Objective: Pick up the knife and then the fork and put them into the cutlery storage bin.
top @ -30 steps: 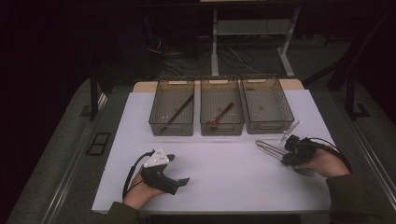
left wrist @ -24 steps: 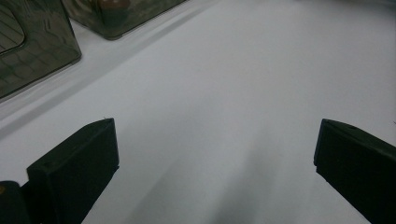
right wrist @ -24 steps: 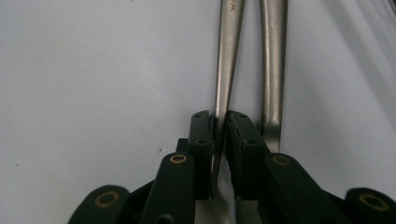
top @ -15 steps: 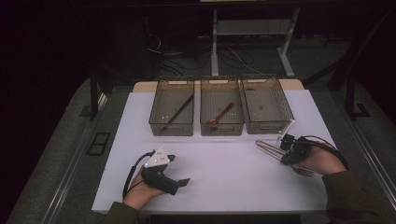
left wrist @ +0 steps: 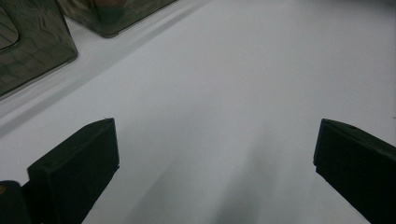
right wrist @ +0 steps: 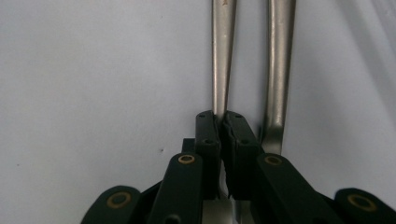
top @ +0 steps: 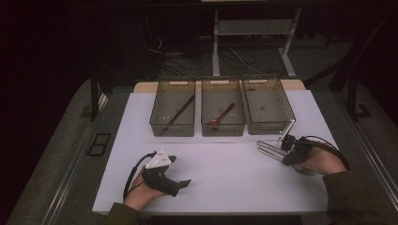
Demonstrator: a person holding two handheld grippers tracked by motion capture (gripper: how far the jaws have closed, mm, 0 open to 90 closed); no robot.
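Two metal utensils [top: 268, 149] lie side by side on the white table [top: 225, 168] at the right. My right gripper [right wrist: 220, 116] is shut on the handle of one metal utensil [right wrist: 223, 56]; its jaws have just been closing on it. The second metal handle [right wrist: 279, 70] lies right beside it, outside the jaws. From above, the right gripper [top: 287, 152] points left along the handles. My left gripper [top: 180, 183] rests near the table's front left, open, with its jaws wide apart over bare table [left wrist: 210, 93] and nothing between them.
Three translucent brown bins stand in a row at the back: the left bin [top: 159, 123] holds a black utensil [top: 179, 111], the middle bin [top: 206, 123] a brown spoon [top: 224, 115], and the right bin [top: 284, 115] stands beside a white utensil [top: 287, 127].
The right gripper's jaws have drawn tighter on the metal handle. Both hands have stayed where they were.
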